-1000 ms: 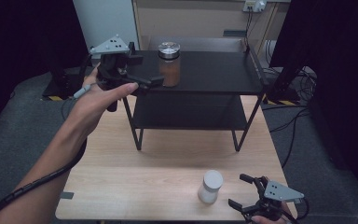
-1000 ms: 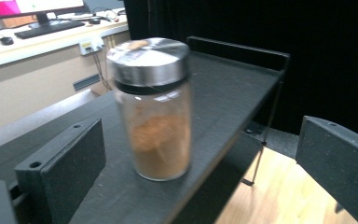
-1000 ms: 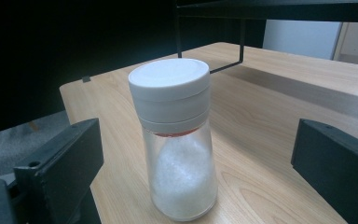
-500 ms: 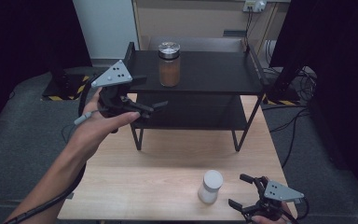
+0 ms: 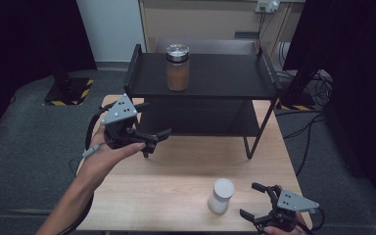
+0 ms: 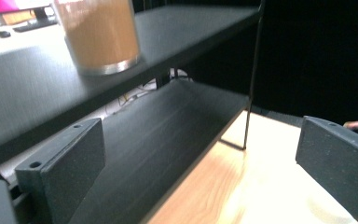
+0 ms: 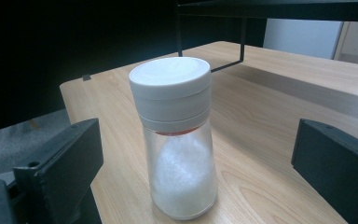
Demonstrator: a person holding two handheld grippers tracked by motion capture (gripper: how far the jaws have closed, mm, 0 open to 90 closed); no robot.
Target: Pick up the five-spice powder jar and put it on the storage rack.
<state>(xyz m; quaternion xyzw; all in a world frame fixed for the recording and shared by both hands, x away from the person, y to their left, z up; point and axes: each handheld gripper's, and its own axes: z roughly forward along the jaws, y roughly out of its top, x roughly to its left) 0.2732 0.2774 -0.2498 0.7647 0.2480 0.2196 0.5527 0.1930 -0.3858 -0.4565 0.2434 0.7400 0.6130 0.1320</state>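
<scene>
The shaker (image 5: 221, 195) stood upright on the table (image 5: 176, 196), near its front edge and well in front of the black shelf (image 5: 200, 78). It had a white cap and clear glass, and white grains filled it up to the neck. The right gripper (image 5: 255, 201) waited just beside the shaker, low over the table's front corner, with its jaws spread wide and nothing between them. Seen along those jaws in the right gripper view, the shaker (image 7: 178, 140) sat ahead of them and between their lines, touching neither. The left gripper (image 5: 152, 140) was well apart from the shaker, held in the person's left hand (image 5: 108, 155) above the table beside the shelf's front left leg. Its jaws were spread too and held nothing, pointing toward the shelf's lower board. A jar (image 5: 177, 67) with brown contents and a metal lid stood upright on the shelf's top board, far behind the shaker. In the left gripper view, the bottom of that jar (image 6: 100, 35) showed on the top board above the jaws, with the lower board running away beneath it.
</scene>
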